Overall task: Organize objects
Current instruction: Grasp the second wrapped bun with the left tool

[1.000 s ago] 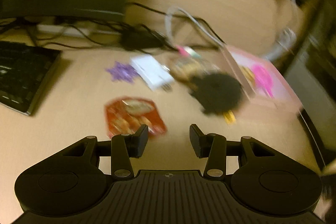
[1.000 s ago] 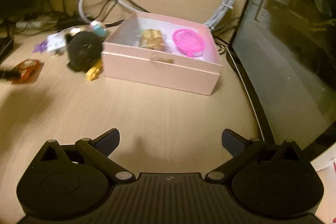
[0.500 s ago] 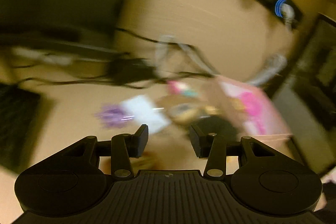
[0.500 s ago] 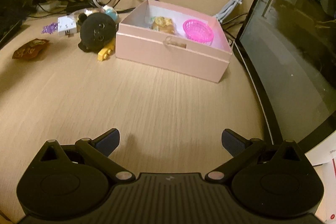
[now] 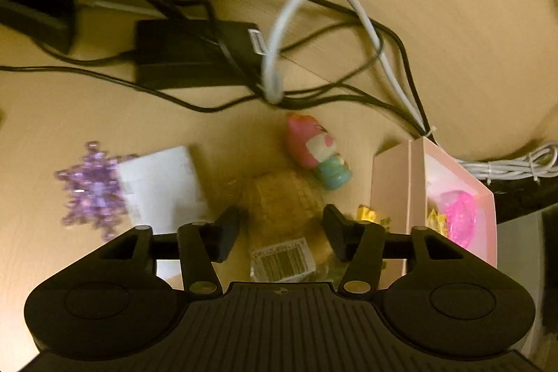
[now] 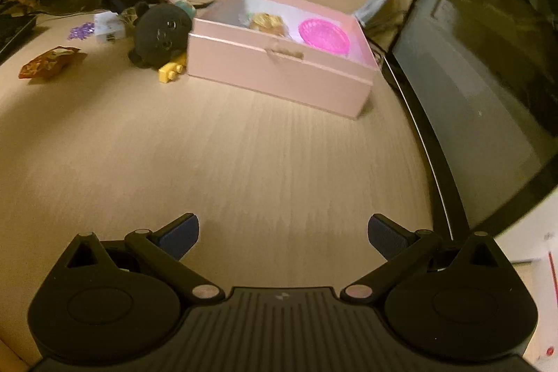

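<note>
My left gripper (image 5: 280, 234) is open, its jaws on either side of a clear-wrapped cookie packet (image 5: 284, 215) with a barcode label. A pink and teal figurine (image 5: 315, 150) lies just beyond, a white box (image 5: 164, 187) and purple crystal flower (image 5: 92, 189) to the left. The pink open box (image 5: 390, 187) is at the right; it holds a pink basket (image 6: 324, 35) and a wrapped snack (image 6: 268, 23). My right gripper (image 6: 283, 234) is open and empty over bare desk, well in front of the pink box (image 6: 279, 72). A black plush (image 6: 162, 33) and yellow brick (image 6: 171, 70) lie left of it.
A black power adapter (image 5: 195, 53) and tangled black and white cables (image 5: 314, 33) lie behind the objects. An orange snack packet (image 6: 48, 61) is at the far left. A dark computer case (image 6: 488, 40) stands along the right, a keyboard corner (image 6: 14, 33) at the left.
My left gripper swung forward and down over the clutter, and its jaws now straddle the cookie packet. My right gripper stayed wide open and drifted slightly in front of the pink box.
</note>
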`<state>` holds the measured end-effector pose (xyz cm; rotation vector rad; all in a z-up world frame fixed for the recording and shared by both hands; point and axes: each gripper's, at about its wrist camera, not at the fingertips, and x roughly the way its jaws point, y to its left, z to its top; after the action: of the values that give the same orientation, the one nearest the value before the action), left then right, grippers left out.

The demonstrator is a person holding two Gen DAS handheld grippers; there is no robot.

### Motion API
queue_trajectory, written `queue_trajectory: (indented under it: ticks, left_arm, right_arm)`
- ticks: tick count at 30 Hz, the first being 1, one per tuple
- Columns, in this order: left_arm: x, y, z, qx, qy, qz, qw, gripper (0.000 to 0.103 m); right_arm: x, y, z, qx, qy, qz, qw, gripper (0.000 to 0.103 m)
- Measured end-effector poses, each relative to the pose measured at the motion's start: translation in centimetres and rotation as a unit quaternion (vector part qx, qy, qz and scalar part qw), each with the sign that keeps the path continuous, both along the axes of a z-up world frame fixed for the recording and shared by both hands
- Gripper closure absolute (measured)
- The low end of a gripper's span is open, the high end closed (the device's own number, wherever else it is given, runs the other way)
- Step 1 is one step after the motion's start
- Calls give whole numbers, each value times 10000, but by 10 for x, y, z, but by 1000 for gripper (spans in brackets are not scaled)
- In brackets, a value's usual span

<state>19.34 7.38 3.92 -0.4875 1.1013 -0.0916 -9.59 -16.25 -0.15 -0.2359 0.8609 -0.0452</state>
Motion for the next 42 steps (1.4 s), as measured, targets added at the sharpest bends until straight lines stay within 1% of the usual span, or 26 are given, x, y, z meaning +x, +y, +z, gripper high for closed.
queue_trajectory:
  ticks: [2, 3, 8, 11, 13, 15, 19, 21, 23, 25, 28, 31, 33, 35, 38, 42]
  left_arm:
    - [4, -7, -1, 31, 10, -36, 10000, 41]
    - [5, -11, -3, -16, 23, -64, 10000, 41]
    - [10, -27, -7, -446, 49, -63, 9990, 42]
    - [10, -37, -8, -350, -58, -134, 9993, 45]
    - [7, -36, -6, -326, -84, -179, 9993, 47]
    - [1, -26, -2, -471, -106, -168, 9987, 48]
    - [-18, -6, 11, -741, -428, -197, 9961, 49]
    - [-35, 8, 22, -859, -646, -217, 9940, 50]
    - [-60, 19, 31, -938, -873, -264, 9914, 50]
    - [-88, 27, 40, -822, -1071, -406, 9900, 50]
    - [-136, 34, 47, -326, -1271, -743, 9886, 50]
    - [-183, 38, 40, 228, -1354, -1038, 9851, 50]
    - [-210, 40, 32, 525, -1293, -1132, 9837, 50]
    - [-229, 44, 24, 617, -1205, -1151, 9841, 50]
    - [-247, 47, 17, 680, -1177, -1109, 9845, 50]
    - [-267, 56, 17, 535, -1206, -931, 9869, 50]
  right_arm:
    - [1, -4, -3, 61, 81, -84, 9999, 0]
    - [2, -5, -4, 85, 131, -110, 9998, 0]
    - [1, -2, -6, 46, 127, -42, 9999, 0]
    - [-2, 1, -5, -29, 111, 53, 9999, 0]
    - [-4, 1, -5, -61, 92, 58, 9999, 0]
    - [-4, -1, -4, -38, 86, 23, 10000, 0]
    - [-1, -3, -4, 82, 86, -10, 9999, 0]
    - [1, 0, -4, 116, 73, 51, 9999, 0]
    - [3, 7, -3, 125, 48, 176, 9998, 0]
    - [5, 16, -3, 129, 26, 340, 9993, 0]
    - [7, 30, -2, 109, -20, 609, 9981, 0]
    - [11, 41, -1, 116, -74, 839, 9964, 0]
    - [14, 48, -1, 131, -93, 929, 9955, 0]
    - [17, 56, 0, 154, -140, 1027, 9945, 0]
    - [24, 64, 4, 279, -230, 1140, 9928, 0]
    - [44, 80, 18, 535, -279, 1421, 9880, 0]
